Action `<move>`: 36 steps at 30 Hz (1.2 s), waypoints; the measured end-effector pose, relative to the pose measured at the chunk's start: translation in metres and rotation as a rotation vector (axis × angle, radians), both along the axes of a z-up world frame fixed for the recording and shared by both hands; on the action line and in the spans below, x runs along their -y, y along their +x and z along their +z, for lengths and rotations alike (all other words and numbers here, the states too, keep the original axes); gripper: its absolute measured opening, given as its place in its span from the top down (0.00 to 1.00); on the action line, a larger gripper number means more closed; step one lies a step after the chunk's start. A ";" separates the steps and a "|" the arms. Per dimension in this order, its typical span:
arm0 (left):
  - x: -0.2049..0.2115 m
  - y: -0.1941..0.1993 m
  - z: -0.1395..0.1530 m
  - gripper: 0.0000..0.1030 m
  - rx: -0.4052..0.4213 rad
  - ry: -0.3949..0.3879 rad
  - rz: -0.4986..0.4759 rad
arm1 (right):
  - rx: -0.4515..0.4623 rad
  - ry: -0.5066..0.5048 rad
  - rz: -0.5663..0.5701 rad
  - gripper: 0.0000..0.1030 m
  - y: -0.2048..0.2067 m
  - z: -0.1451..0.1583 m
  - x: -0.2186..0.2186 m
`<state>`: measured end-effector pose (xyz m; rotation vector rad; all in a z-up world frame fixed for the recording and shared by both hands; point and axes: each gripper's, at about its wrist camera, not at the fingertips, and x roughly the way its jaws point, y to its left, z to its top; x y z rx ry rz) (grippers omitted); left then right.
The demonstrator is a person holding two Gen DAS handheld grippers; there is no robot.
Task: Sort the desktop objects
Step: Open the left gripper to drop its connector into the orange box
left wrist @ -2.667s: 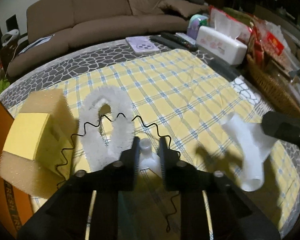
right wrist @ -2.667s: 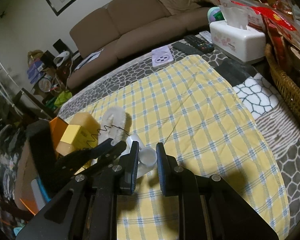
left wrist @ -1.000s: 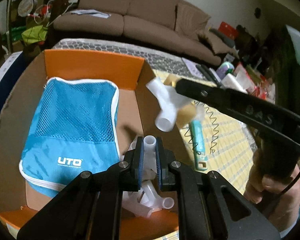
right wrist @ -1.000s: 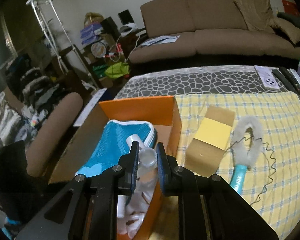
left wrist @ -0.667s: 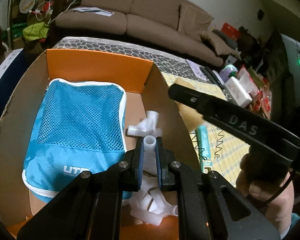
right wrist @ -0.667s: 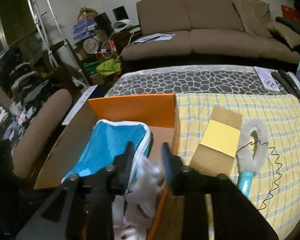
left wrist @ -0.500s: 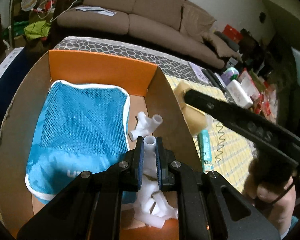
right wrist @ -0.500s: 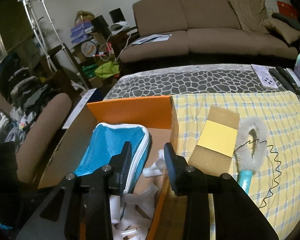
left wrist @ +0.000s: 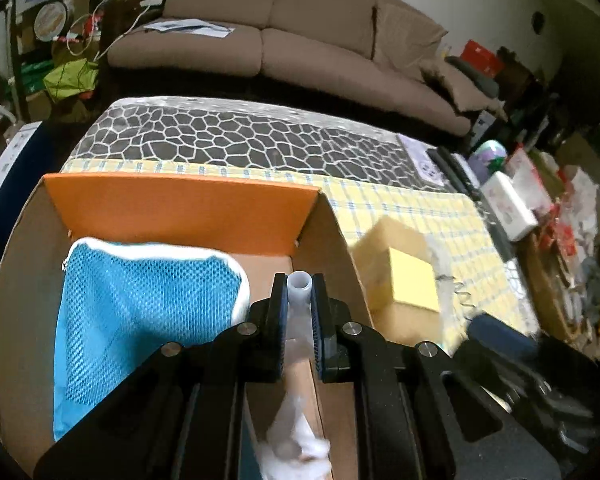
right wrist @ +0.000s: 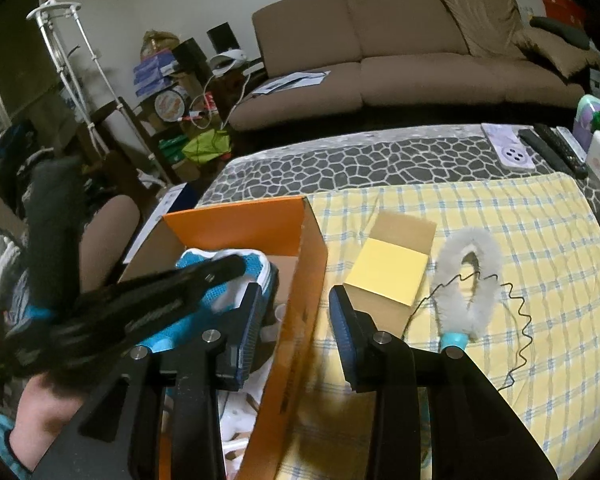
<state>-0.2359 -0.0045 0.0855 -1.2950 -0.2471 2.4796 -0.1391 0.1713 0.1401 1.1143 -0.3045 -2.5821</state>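
My left gripper (left wrist: 299,286) is shut on a white plastic pipe fitting (left wrist: 299,305) and holds it over the orange cardboard box (left wrist: 180,210). A blue mesh pouch (left wrist: 140,312) lies in the box, and more white fittings (right wrist: 236,440) lie at its near end. My right gripper (right wrist: 294,304) is open and empty, its jaws astride the box's right wall (right wrist: 296,320). The left gripper also shows in the right wrist view (right wrist: 220,268), over the pouch. A sponge block (right wrist: 392,268) and a fluffy white brush with a blue handle (right wrist: 468,276) lie on the yellow checked cloth.
A coiled black wire (right wrist: 516,320) runs beside the brush. Remotes (right wrist: 552,148), a purple pad (right wrist: 508,152) and a tissue box (left wrist: 508,204) sit at the table's far right. A brown sofa (right wrist: 400,60) stands behind. My right gripper's body shows at lower right in the left wrist view (left wrist: 512,364).
My right gripper opened and dropped its white fitting into the box, then opened wider and drew back. My left gripper, still shut on its fitting, moved over the box.
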 end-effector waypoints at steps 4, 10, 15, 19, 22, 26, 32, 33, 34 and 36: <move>-0.001 -0.014 -0.012 0.90 0.016 0.020 0.065 | -0.002 -0.002 0.004 0.65 0.002 0.000 -0.002; 0.003 -0.025 -0.028 0.90 0.054 0.040 0.115 | -0.001 0.014 0.007 0.65 0.005 -0.001 -0.006; 0.003 -0.021 -0.024 0.79 0.045 0.047 0.094 | 0.003 0.019 0.002 0.65 0.006 -0.002 -0.012; 0.004 -0.003 -0.005 0.65 0.000 0.029 0.065 | 0.007 0.017 -0.007 0.63 0.007 -0.002 -0.015; 0.007 0.017 0.011 0.50 -0.047 0.008 0.048 | 0.003 0.024 -0.019 0.56 0.008 -0.001 -0.019; 0.012 0.042 0.029 0.33 -0.090 -0.011 0.039 | 0.004 0.037 -0.033 0.37 0.011 -0.001 -0.023; 0.020 0.078 0.043 0.14 -0.143 -0.059 0.041 | 0.004 0.070 -0.032 0.20 0.016 -0.004 -0.021; 0.022 0.084 0.044 0.10 -0.145 -0.059 0.048 | 0.003 0.078 -0.030 0.19 0.017 -0.005 -0.020; 0.024 0.087 0.045 0.07 -0.146 -0.060 0.053 | 0.002 0.086 -0.030 0.18 0.018 -0.005 -0.019; 0.025 0.096 0.045 0.00 -0.150 -0.064 0.058 | -0.002 0.108 -0.036 0.14 0.020 -0.005 -0.018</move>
